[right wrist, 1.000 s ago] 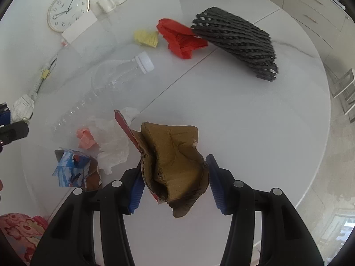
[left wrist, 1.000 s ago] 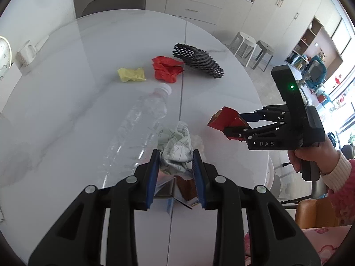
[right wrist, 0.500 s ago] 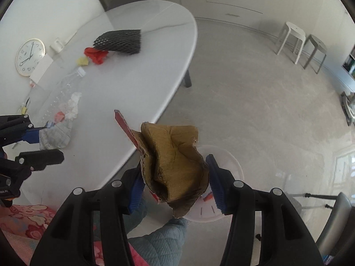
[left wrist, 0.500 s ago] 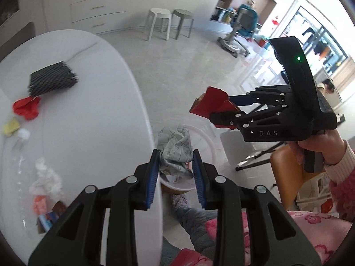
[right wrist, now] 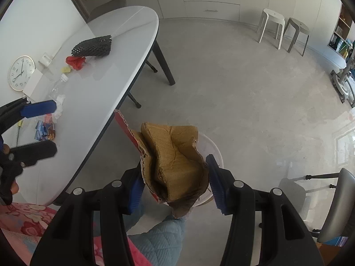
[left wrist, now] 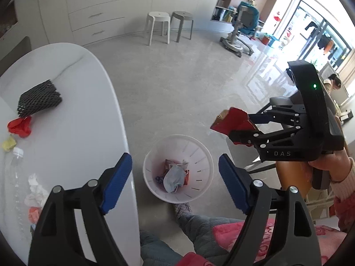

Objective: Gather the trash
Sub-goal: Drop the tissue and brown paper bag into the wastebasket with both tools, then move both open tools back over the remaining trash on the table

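Note:
My left gripper [left wrist: 175,177] hangs over the white waste bin [left wrist: 200,149] on the floor, its jaws opening with nothing between them. A grey crumpled wad [left wrist: 174,177] lies inside the bin on other scraps. My right gripper [right wrist: 175,185] is shut on a crumpled brown and red cardboard piece [right wrist: 175,161], held above the bin [right wrist: 212,146]; in the left wrist view that gripper [left wrist: 241,125] and the cardboard [left wrist: 230,122] show to the right of the bin. On the white table [left wrist: 73,133] lie a black mesh sleeve [left wrist: 38,99], red wrapper [left wrist: 20,126], yellow scrap [left wrist: 8,144], clear bottle [left wrist: 15,177] and white tissue [left wrist: 35,190].
The table edge [right wrist: 124,90] runs just left of the bin. A person's quilted knees [left wrist: 195,223] and pink sleeve [left wrist: 341,199] sit near the bin. Two stools [left wrist: 170,25] stand across the open grey floor. A chair [right wrist: 332,201] stands at the right. A clock [right wrist: 21,73] lies on the table.
Both grippers swung from over the table to above the bin on the floor. The left jaws spread and the grey wad dropped into the bin. The right still clamps the cardboard.

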### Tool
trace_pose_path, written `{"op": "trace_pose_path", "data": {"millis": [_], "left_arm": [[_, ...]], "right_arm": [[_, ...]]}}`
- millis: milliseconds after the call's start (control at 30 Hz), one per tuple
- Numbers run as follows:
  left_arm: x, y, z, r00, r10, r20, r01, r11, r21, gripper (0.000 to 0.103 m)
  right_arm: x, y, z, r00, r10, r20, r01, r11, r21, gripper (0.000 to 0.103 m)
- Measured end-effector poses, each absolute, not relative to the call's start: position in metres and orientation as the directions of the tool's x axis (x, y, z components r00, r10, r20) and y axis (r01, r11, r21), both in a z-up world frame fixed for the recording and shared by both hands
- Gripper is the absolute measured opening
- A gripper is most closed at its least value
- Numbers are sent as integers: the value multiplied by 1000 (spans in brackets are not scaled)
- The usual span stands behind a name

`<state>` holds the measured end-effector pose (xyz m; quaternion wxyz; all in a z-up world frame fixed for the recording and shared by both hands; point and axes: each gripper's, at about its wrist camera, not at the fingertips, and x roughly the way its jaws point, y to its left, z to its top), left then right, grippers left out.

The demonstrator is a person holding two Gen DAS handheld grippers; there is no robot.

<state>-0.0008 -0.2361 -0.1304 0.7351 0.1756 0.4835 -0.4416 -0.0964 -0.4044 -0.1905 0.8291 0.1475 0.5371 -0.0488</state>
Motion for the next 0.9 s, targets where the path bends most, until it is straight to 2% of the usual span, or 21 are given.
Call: {"op": "trace_pose_path", "data": {"millis": [167, 267, 300, 400, 500, 900], "left_arm": [[17, -193, -117, 224, -464, -857, 748, 645, -154, 82], [24, -161, -109, 264, -448, -854, 705, 694, -146, 85], [27, -150, -108, 277, -439, -855, 687, 712, -143, 87], [35, -127, -106, 312, -413, -856, 639, 757, -133, 89], [41, -99, -107, 339, -383, -859, 589, 799, -123, 89], [59, -17, -110, 417, -276, -866, 404, 910, -96, 90]], "right_arm": [[-92, -391, -204, 395, 105, -912, 190, 963, 193, 56], [-85, -382, -219, 358, 119, -926, 186, 963, 196, 83], [-83, -379, -221, 353, 110, -929, 192, 963, 187, 86], [-76, -370, -219, 358, 126, -925, 191, 960, 205, 87], [-64, -357, -208, 385, 127, -914, 157, 967, 201, 93], [-8, -285, -153, 456, 156, -876, -26, 986, 162, 97]]}}
